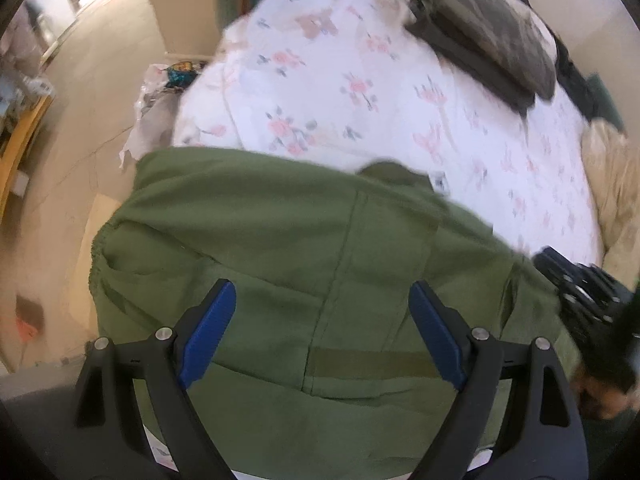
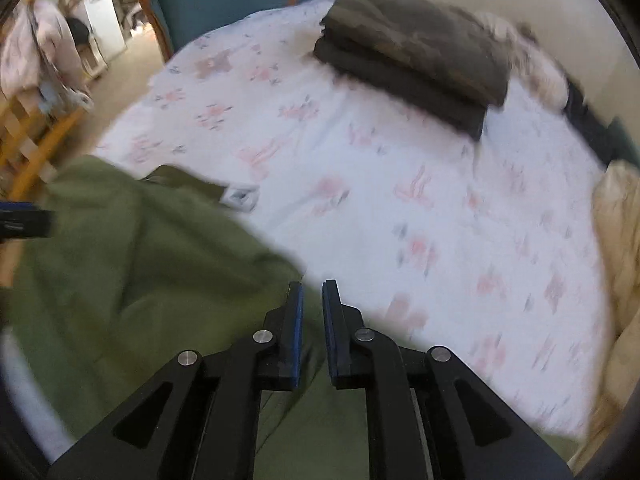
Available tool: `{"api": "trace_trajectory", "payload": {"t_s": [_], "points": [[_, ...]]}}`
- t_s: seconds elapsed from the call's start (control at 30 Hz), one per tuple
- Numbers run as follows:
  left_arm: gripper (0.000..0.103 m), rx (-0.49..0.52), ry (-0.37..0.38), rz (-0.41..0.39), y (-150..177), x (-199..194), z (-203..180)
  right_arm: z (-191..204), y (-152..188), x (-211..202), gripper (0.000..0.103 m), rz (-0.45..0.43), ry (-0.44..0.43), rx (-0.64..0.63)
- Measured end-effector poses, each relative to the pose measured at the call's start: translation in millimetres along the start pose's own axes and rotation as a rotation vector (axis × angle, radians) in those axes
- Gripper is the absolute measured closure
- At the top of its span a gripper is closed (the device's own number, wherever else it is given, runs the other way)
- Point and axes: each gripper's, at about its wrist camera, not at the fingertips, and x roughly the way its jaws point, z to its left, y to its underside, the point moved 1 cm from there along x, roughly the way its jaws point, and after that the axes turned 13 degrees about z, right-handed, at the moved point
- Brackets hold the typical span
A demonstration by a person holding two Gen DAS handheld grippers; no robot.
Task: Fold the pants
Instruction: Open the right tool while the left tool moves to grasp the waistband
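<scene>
Green pants (image 1: 304,256) lie on the near edge of a bed with a white floral sheet (image 1: 360,92). The waistband with its elastic is at the left and a white tag shows at the far edge. My left gripper (image 1: 322,300) is open wide just above the pants, holding nothing. In the right wrist view the same pants (image 2: 132,264) fill the lower left. My right gripper (image 2: 312,292) hangs over the pants' right edge, jaws nearly together with a narrow gap; whether cloth is between them is unclear. The right gripper shows in the left view (image 1: 588,292).
A stack of folded dark pants (image 2: 412,60) lies at the far side of the bed, also in the left wrist view (image 1: 488,36). A beige blanket (image 2: 620,248) is bunched at the right. The floor (image 1: 92,92) and clutter are left of the bed.
</scene>
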Motion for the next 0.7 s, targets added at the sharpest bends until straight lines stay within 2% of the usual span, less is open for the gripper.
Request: {"api": "trace_trajectory", "payload": {"t_s": [0.13, 0.17, 0.23, 0.3, 0.33, 0.37, 0.43, 0.5, 0.53, 0.6, 0.63, 0.7], "points": [[0.017, 0.142, -0.104, 0.068, 16, 33, -22, 3, 33, 22, 0.092, 0.104, -0.093, 0.029], [0.017, 0.17, -0.123, 0.098, 20, 44, -25, 1, 40, 35, 0.094, 0.122, -0.068, 0.05], [0.017, 0.225, -0.168, 0.16, 28, 70, -31, -11, 47, 58, 0.094, 0.144, 0.054, 0.108], [0.015, 0.271, -0.229, 0.164, 30, 89, -35, -32, 52, 68, 0.094, 0.092, 0.145, 0.198], [0.009, 0.278, -0.243, 0.15, 28, 94, -37, -42, 54, 68, 0.094, 0.073, 0.173, 0.24], [0.005, 0.274, -0.24, 0.14, 25, 96, -38, -50, 57, 66, 0.094, 0.058, 0.159, 0.293], [0.003, 0.269, -0.238, 0.139, 15, 99, -41, -56, 63, 57, 0.09, 0.076, 0.049, 0.353], [0.012, 0.241, -0.225, 0.129, 10, 89, -40, -42, 67, 43, 0.09, 0.104, -0.01, 0.3], [0.019, 0.223, -0.194, 0.11, 12, 77, -39, -28, 71, 32, 0.09, 0.106, -0.061, 0.249], [0.019, 0.256, -0.154, 0.079, 26, 52, -42, 0, 81, 14, 0.09, 0.089, -0.175, 0.209], [0.019, 0.263, -0.145, 0.071, 35, 44, -41, 20, 89, 10, 0.09, 0.099, -0.271, 0.189], [0.019, 0.292, -0.127, 0.111, 56, 43, -39, 49, 96, 16, 0.09, 0.153, -0.345, 0.167]]}}
